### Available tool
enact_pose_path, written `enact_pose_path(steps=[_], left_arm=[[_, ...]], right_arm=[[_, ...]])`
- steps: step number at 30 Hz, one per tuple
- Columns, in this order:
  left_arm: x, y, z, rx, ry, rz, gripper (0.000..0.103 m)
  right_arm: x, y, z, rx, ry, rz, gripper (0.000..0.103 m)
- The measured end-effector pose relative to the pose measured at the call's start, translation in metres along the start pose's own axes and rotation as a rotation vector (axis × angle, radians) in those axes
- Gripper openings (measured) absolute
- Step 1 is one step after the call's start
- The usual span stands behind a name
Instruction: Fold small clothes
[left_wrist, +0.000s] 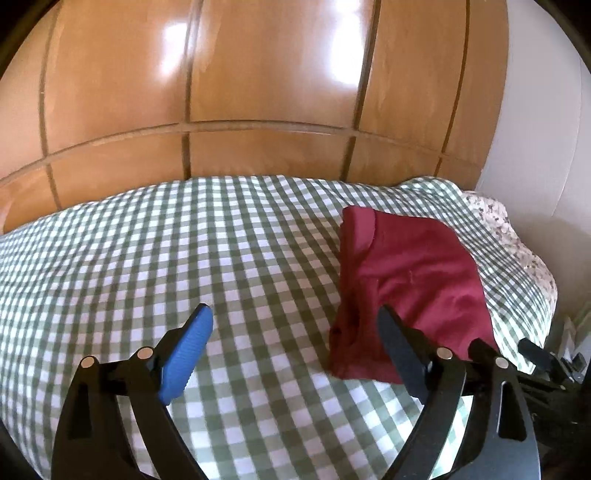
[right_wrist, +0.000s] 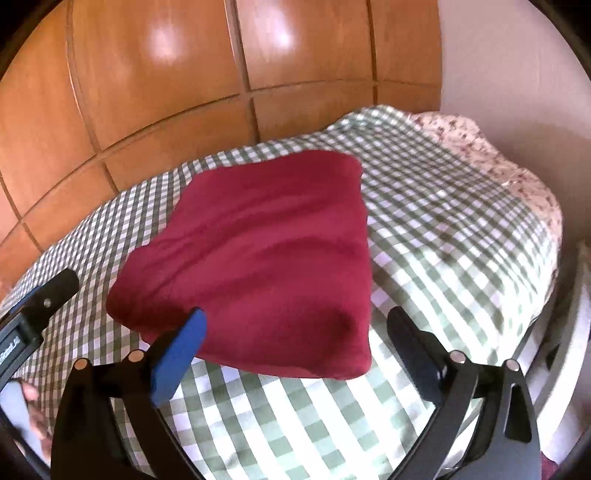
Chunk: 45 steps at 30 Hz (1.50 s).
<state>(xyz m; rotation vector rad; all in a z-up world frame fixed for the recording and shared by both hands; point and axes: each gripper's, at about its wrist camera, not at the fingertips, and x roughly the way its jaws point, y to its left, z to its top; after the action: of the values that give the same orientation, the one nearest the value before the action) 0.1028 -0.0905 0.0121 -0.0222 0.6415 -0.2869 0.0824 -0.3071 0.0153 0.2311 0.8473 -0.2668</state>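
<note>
Nearest the right-hand camera, the right gripper (right_wrist: 295, 325) is hovering with its jaws spread wide and nothing between them, its blue finger (right_wrist: 179, 360) overlapping the near edge of the red garment (right_wrist: 266, 258) in that view, though whether it is touching the cloth cannot be told. The garment is lying folded into a thick, rough square on the checked bedspread (right_wrist: 443, 251), toward the pillow end of the bed. The main risk from here, as a judgement, is that a jaw is going to catch only the top layer at that near edge and peel the fold open when it lifts or drags; a second risk is pinching the loose bedspread together with the garment, since both are soft and lying flush. The left gripper (left_wrist: 295, 321) is also hanging with its jaws spread and empty, pointing forward and slightly down over bare bedspread, with the garment lying beside and partly behind its dark right finger (left_wrist: 400, 350). Farther off, a flowered pillow (right_wrist: 491, 155) is sitting at the bed's far right corner, and the glossy wooden wardrobe (left_wrist: 258, 74) is filling the background.
</note>
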Motion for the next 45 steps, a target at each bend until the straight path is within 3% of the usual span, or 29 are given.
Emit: enact_pose_path(steps=[10,24,36,45], left_arm=[[-0.025,0.007,-0.014,-0.014,-0.035,0.041,0.09],[-0.035,0.015,-0.021,-0.028,-0.041,0.097,0.095],[-0.042,0.011,-0.022,-0.003,-0.062,0.113,0.099],[-0.031,0.013,-0.024,-0.002,-0.032,0.141,0.099]], right_arm=[[-0.023,0.013,-0.006,-0.03,-0.099,-0.087,0.101],[-0.043,0.029,-0.004,-0.091,-0.169,-0.109,0.101],[-0.034,0.026,-0.01,-0.07,-0.142,-0.11,0.101],[-0.017,0.025,-0.013,-0.066,-0.106,-0.087,0.101]])
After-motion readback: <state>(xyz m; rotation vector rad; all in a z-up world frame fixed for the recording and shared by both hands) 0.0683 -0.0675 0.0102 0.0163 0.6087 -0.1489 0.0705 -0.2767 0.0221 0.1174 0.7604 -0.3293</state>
